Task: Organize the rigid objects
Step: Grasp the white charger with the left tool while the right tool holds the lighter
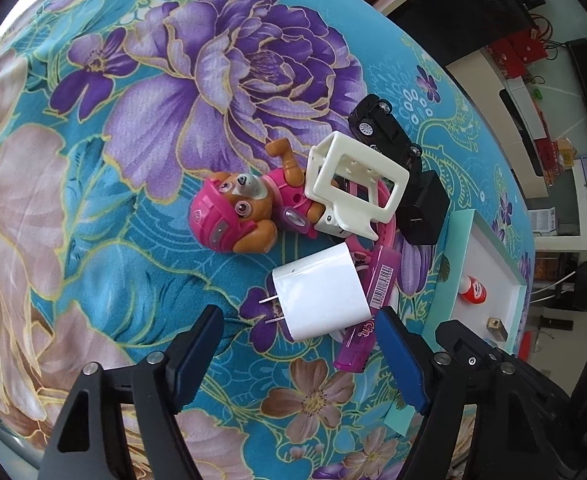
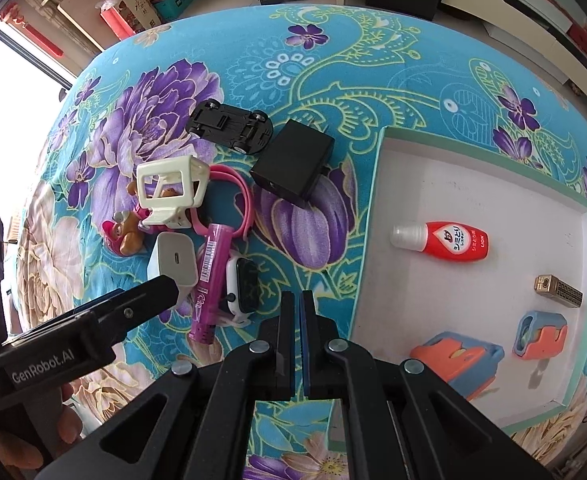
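Floral worktop cloth (image 1: 141,240). Left tongs (image 1: 299,354) spread, straddling white charger (image 1: 319,296) beside purple tube (image 1: 367,308); might snag the tube too. Right tongs (image 2: 298,340) pressed together, empty, beside tray (image 2: 373,216).

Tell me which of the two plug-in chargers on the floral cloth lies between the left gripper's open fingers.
The white charger with two bare prongs; the left gripper frames it. The black charger lies farther off, beside the black toy car.
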Demonstrator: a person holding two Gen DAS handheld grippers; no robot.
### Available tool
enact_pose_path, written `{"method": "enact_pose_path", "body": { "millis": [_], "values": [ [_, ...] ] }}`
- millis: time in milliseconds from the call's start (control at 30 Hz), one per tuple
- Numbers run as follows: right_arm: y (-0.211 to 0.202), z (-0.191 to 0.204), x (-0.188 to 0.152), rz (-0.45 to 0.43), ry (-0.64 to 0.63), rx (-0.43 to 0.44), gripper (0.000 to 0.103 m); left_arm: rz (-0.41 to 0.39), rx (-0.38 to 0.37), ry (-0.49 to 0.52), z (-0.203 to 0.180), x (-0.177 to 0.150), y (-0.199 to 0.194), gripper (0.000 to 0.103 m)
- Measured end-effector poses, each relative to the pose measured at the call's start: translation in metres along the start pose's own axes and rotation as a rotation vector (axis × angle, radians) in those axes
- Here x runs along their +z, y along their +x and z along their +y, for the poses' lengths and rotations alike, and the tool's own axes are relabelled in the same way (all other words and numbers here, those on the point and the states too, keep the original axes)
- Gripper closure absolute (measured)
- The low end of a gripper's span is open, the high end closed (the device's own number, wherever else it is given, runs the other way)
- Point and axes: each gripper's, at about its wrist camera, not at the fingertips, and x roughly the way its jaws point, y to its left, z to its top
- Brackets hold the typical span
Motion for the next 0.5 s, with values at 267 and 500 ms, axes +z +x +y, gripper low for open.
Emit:
{"method": "enact_pose_path", "body": {
  "millis": [267,500],
  "values": [
    [-0.002,-0.004,0.0,0.002,0.004,0.002,0.101,0.022,-0.036,-0.014,-0.005,0.0,0.011,0.041],
    [0.0,0.0,0.001,0.007,0.002,0.014,0.101,0.02,-0.013,0.028,-0.003,-0.004,0.0,0.051]
  ]
}}
